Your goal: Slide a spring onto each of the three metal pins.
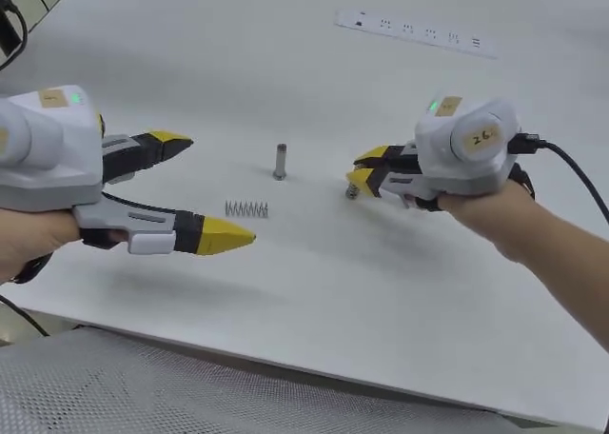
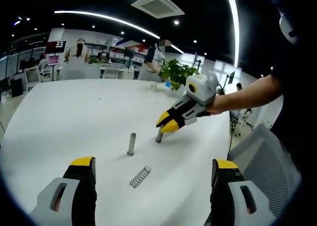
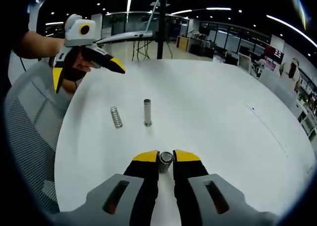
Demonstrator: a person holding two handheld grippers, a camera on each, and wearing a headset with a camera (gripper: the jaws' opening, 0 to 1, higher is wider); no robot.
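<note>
Head view: a matt white table (image 1: 400,291) carries a short, smooth metal pin (image 1: 281,161), a plain cylinder standing upright near the middle. Nearer the person, a loose spring (image 1: 246,208) of thin wire coils lies on its side, apart from the pin. The left gripper (image 1: 202,188), grey plastic with black jaws and yellow wedge tips, hovers beside that spring with its jaws spread wide. The right gripper (image 1: 360,167) pinches an upright spring (image 1: 352,192) that reaches down to the table, right of the pin. A black cable (image 1: 571,172) trails from the right gripper. A white power strip (image 1: 414,29) lies far back, and a grey mesh chair (image 1: 143,386) borders the near edge.

Left gripper view: the left gripper (image 2: 153,162) shows both yellow tips far apart, with the loose spring (image 2: 140,176) lying on the table between and just ahead of them. The metal pin (image 2: 132,143) stands beyond it. Farther on, the right gripper (image 2: 166,125) clamps the top of the upright spring (image 2: 159,136). A leafy plant (image 2: 178,72) and a square ceiling vent (image 2: 157,5) show behind.

Right gripper view: the right gripper (image 3: 165,156) has its jaws pressed against the ribbed, coiled sides of the upright spring (image 3: 165,160); whether a pin sits inside it I cannot tell. Ahead stand the metal pin (image 3: 147,112) and, just beside it, the loose spring (image 3: 116,117). The left gripper (image 3: 88,76) hangs above the table edge, jaws splayed, over the mesh chair (image 3: 29,137).
</note>
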